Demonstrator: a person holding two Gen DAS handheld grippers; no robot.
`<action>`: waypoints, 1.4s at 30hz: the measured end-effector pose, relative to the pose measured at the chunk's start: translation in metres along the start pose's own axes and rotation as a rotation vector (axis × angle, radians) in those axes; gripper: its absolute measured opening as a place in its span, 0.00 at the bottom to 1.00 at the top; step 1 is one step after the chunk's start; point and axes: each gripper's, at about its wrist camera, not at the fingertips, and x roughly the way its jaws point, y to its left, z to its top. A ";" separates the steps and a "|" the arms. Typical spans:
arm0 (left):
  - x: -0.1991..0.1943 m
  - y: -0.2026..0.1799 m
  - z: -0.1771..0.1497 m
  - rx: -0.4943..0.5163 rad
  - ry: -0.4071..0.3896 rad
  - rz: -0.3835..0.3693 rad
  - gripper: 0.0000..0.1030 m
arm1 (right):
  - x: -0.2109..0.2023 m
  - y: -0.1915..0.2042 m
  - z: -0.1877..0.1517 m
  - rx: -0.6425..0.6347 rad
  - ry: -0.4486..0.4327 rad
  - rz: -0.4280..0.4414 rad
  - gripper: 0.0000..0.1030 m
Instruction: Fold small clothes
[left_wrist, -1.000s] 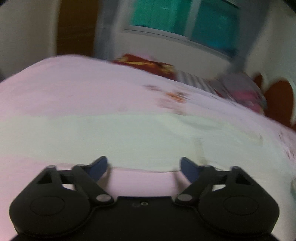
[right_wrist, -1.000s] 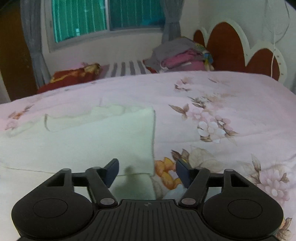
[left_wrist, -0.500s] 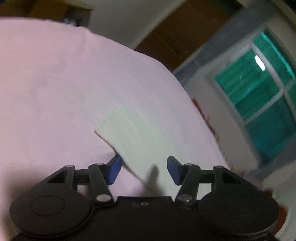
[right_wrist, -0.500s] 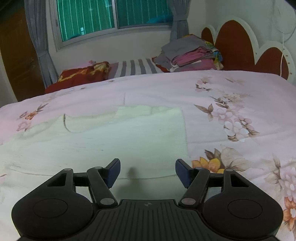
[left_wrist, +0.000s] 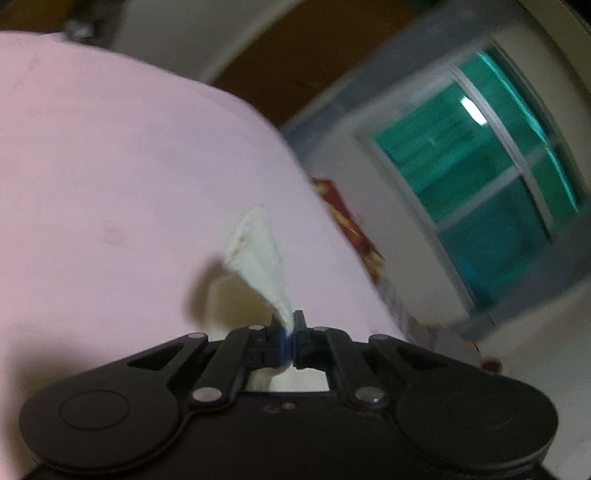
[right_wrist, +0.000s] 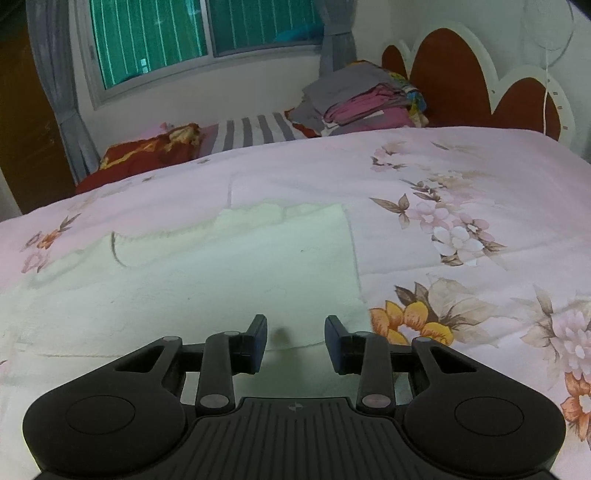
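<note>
Through the left wrist view, we have our left gripper (left_wrist: 289, 334) clamped tight on a corner of the pale cream garment (left_wrist: 258, 258); the pinched cloth rises in a pointed flap above the jaws, lifted off the pink bedspread (left_wrist: 110, 166), and throws a shadow on the cover just beside it. This view is tilted and somewhat blurred, so beyond the bedspread we can only make out a green-lit window (left_wrist: 480, 177) to the right, and a strip of red patterned fabric (left_wrist: 351, 229) between the bedspread's edge and the window. Through the right wrist view, our right gripper (right_wrist: 295, 334) hangs just over the near edge of the same garment (right_wrist: 221, 266), which lies flat on the floral bedspread (right_wrist: 461, 192); its jaws are closing, with the garment's hem below the gap, but the pads are not pressing on any cloth. The garment's right edge runs just beside an orange printed flower (right_wrist: 410, 319) on the bedspread. Past the bedspread's far edge we see a red cushion (right_wrist: 147, 155) to the left, a striped sheet (right_wrist: 255, 133) beside it, a stack of folded clothes (right_wrist: 365, 99) to the right, and a scalloped red headboard (right_wrist: 450, 81) beyond that.
</note>
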 end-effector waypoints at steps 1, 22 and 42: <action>0.005 -0.017 -0.007 0.036 0.016 -0.026 0.03 | 0.000 -0.002 0.001 0.004 -0.001 0.000 0.35; 0.055 -0.280 -0.318 0.895 0.503 -0.357 0.03 | -0.013 -0.083 0.012 0.135 -0.040 0.013 0.35; -0.011 -0.166 -0.226 0.824 0.353 -0.045 0.66 | -0.011 -0.061 0.017 0.168 -0.006 0.249 0.51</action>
